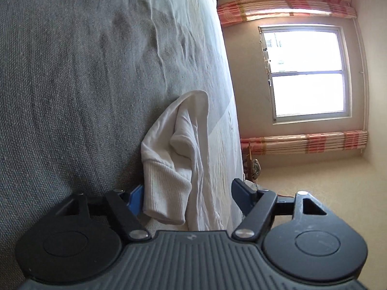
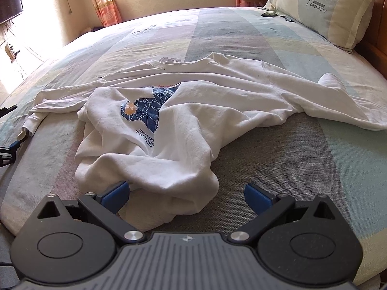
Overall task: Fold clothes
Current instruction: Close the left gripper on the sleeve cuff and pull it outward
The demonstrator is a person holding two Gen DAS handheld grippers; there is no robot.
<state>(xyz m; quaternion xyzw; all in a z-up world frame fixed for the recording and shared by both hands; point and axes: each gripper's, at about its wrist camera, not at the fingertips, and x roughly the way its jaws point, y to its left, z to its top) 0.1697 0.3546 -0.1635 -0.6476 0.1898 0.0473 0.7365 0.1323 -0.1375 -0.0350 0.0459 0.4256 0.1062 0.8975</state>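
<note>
A white long-sleeved sweatshirt [image 2: 193,101] with a blue printed front lies crumpled on the bed [image 2: 278,157], sleeves spread to both sides. My right gripper [image 2: 187,192] is open at the near hem; a bunched fold lies between its fingers and its left pad [image 2: 117,191] touches cloth. In the left wrist view, rolled on its side, the ribbed sleeve cuff [image 1: 167,193] sits between the fingers of my left gripper [image 1: 188,195]. The cuff rests against one blue pad [image 1: 135,199]; the other pad stands apart. The right wrist view shows that gripper [image 2: 13,125] at the sleeve end [image 2: 26,126].
A pillow [image 2: 321,7] and a dark phone [image 2: 268,14] lie at the head of the bed, far right. A window [image 1: 307,72] with pink curtains is beyond the bed's far edge. A dark screen [image 2: 9,2] hangs on the left wall.
</note>
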